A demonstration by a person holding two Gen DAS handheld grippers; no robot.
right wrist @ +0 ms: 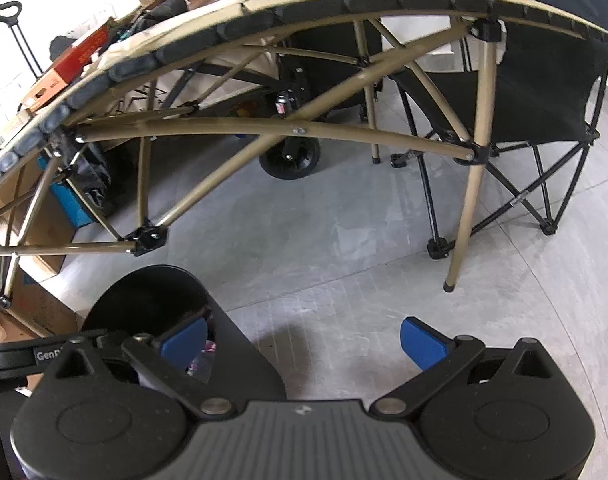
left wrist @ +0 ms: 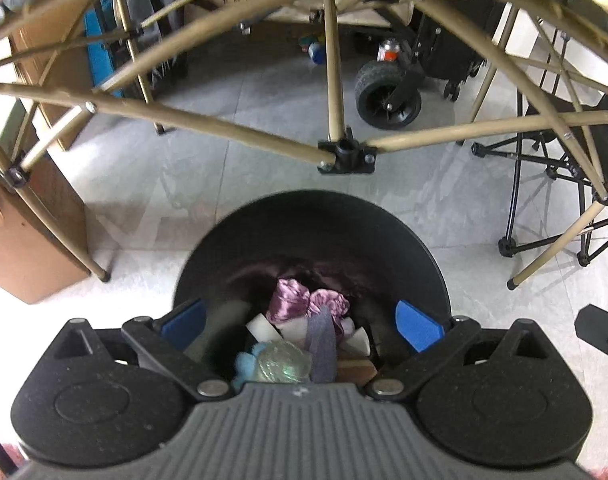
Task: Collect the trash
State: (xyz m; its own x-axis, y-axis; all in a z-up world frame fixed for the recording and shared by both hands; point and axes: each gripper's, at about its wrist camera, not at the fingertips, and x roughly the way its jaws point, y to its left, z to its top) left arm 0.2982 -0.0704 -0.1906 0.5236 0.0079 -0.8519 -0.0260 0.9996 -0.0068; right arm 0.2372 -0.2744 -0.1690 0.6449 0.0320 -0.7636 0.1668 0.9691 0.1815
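A black round bin [left wrist: 312,224] stands on the grey floor right under my left gripper [left wrist: 301,326]. The left gripper is open wide, its blue pads [left wrist: 418,330] apart over the bin's mouth with nothing between them. Inside the bin lie a crumpled purple wrapper [left wrist: 291,300], white foam pieces [left wrist: 259,328], a clear plastic ball [left wrist: 281,366], a grey strip [left wrist: 322,344] and a blue fluffy scrap [left wrist: 245,364]. In the right wrist view the same bin [right wrist: 151,300] sits at the lower left. My right gripper [right wrist: 304,342] is open and empty over the floor beside it.
A folding table's tan frame [left wrist: 336,148] arches over the floor behind the bin, one leg [right wrist: 470,216] standing to the right. A black folding chair [right wrist: 544,92], a wagon wheel [left wrist: 388,96] and cardboard boxes [left wrist: 27,240] surround the area.
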